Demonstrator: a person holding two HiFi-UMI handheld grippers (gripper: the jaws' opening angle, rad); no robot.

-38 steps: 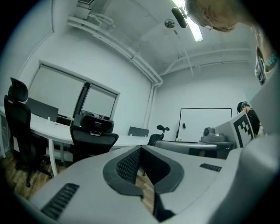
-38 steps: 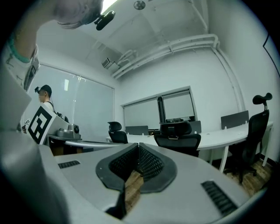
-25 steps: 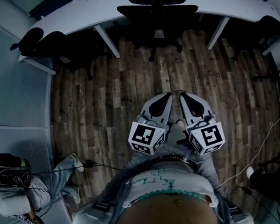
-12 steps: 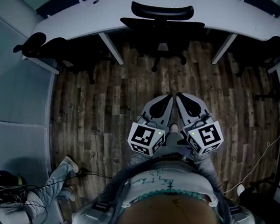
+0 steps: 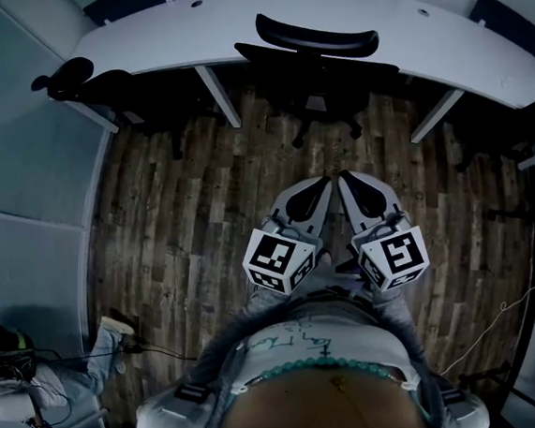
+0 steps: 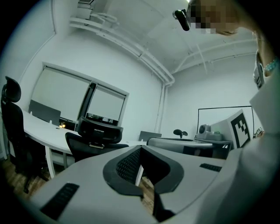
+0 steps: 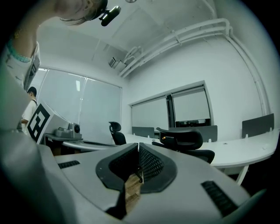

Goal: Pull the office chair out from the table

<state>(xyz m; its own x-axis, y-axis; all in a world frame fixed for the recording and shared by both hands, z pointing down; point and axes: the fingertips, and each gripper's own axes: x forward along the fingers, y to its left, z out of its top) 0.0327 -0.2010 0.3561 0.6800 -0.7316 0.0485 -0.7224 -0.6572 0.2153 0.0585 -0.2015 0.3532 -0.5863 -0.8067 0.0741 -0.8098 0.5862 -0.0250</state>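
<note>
The black office chair (image 5: pixel 315 46) stands tucked under the curved white table (image 5: pixel 151 33) at the top of the head view, only its headrest and back showing. My left gripper (image 5: pixel 324 183) and right gripper (image 5: pixel 345 179) are side by side over the wooden floor, well short of the chair, both pointing level at it. Both are shut with nothing between the jaws. In the left gripper view the chair (image 6: pixel 97 136) lies beyond the closed left gripper (image 6: pixel 140 148). In the right gripper view the chair (image 7: pixel 184 142) shows past the closed right gripper (image 7: pixel 137 146).
More black chairs sit under the table at the left (image 5: pixel 81 85) and right (image 5: pixel 527 122). White table legs (image 5: pixel 218 95) flank the chair. A person (image 5: pixel 16 388) sits at the lower left, with cables (image 5: pixel 158 346) across the floor. A grey partition (image 5: pixel 27 156) runs along the left.
Both grippers have advanced together toward the table, so the chair and table now lie lower and nearer in the head view. The seated person has slid toward the frame's left edge. Both jaws stayed shut.
</note>
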